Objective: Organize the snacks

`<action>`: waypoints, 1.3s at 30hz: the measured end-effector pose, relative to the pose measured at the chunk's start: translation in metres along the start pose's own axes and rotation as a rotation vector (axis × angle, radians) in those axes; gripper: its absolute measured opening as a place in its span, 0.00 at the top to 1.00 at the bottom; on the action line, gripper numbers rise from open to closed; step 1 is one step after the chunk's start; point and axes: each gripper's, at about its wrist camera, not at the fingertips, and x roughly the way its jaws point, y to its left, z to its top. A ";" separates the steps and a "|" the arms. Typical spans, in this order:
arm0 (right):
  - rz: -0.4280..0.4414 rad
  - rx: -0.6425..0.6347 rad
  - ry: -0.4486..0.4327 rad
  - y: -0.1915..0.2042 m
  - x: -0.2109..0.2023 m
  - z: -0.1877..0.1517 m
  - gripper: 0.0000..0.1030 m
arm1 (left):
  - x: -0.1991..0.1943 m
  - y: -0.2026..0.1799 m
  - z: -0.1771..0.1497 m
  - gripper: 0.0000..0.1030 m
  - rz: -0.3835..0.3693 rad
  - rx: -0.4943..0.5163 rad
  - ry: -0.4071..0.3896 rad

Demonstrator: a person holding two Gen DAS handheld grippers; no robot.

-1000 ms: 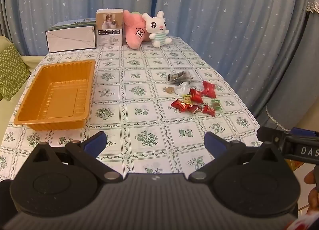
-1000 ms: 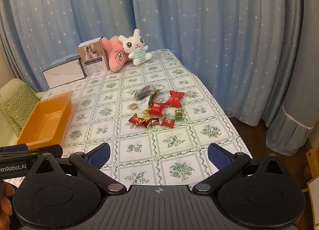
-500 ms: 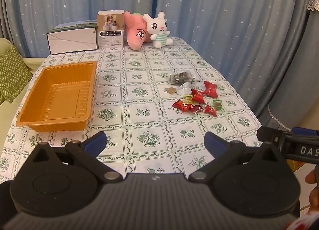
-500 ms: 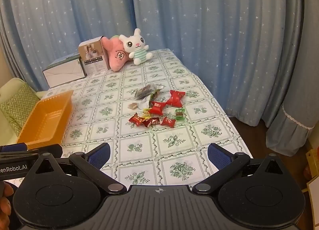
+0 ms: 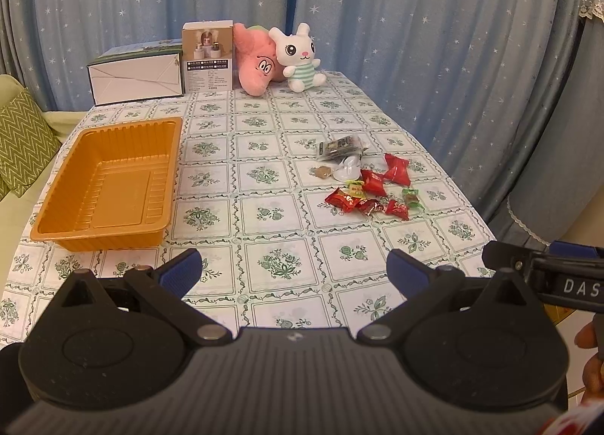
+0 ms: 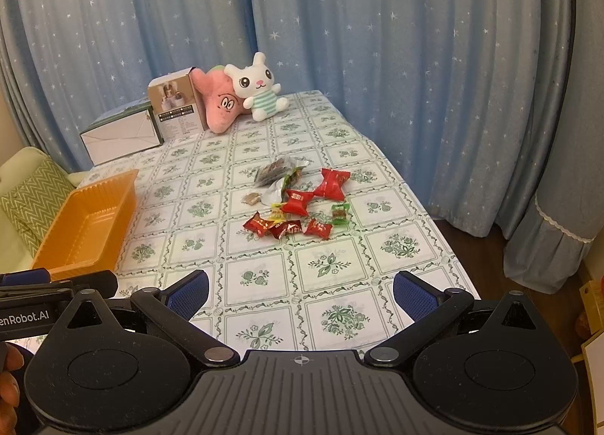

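Both grippers, left gripper (image 5: pixel 293 273) and right gripper (image 6: pixel 301 293), are spread wide and empty. The wrapped candies (image 6: pixel 298 208) sit in a heap well right of the orange tray (image 5: pixel 109 185) (still empty). I'd pinch the near red candy (image 6: pixel 258 224) first, low by its body.

Blue curtains (image 6: pixel 377 57) with little white stars hang behind the table (image 6: pixel 328 265), which wears a white cloth with green flowers. A green zigzag cushion (image 5: pixel 22 140) sits on a pale sofa (image 5: pixel 64 119). The floor (image 6: pixel 528 284) is dark wood.
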 end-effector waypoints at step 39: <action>0.000 -0.001 0.002 -0.001 0.000 0.003 0.00 | 0.001 -0.005 0.001 0.00 0.002 0.009 -0.003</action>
